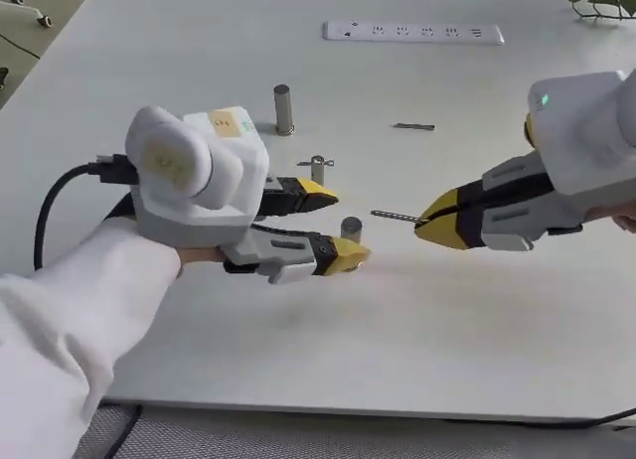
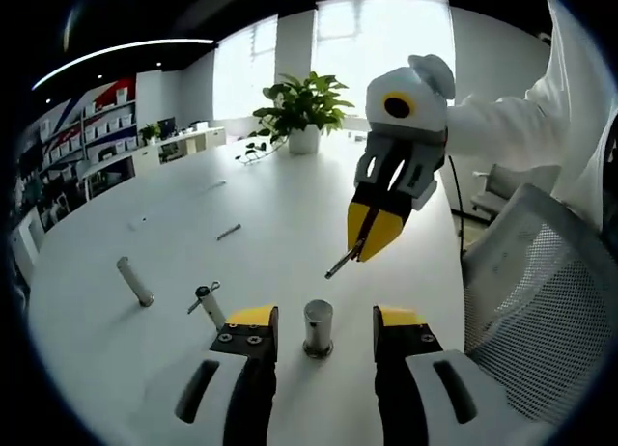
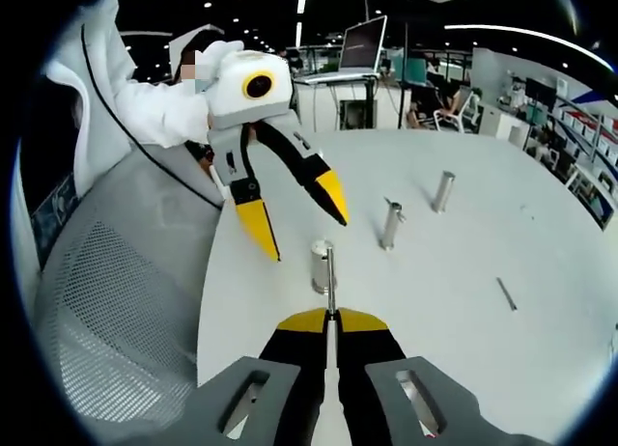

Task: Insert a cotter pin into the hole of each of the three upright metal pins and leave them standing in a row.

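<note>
Cotter pin (image 1: 396, 217) sticks out level from the tip of the right claw (image 1: 425, 224), which is clenched on it. Its free end is just beside the top of the nearest metal pin (image 1: 350, 228). That pin stands upright on the white surface (image 1: 477, 320) between the spread jaws of the left claw (image 1: 343, 223) (apart from both). Beyond it stand the middle pin (image 1: 318, 168), a cotter pin through its hole, and the bare far pin (image 1: 283, 109). A spare cotter pin (image 1: 413, 127) lies well apart.
</note>
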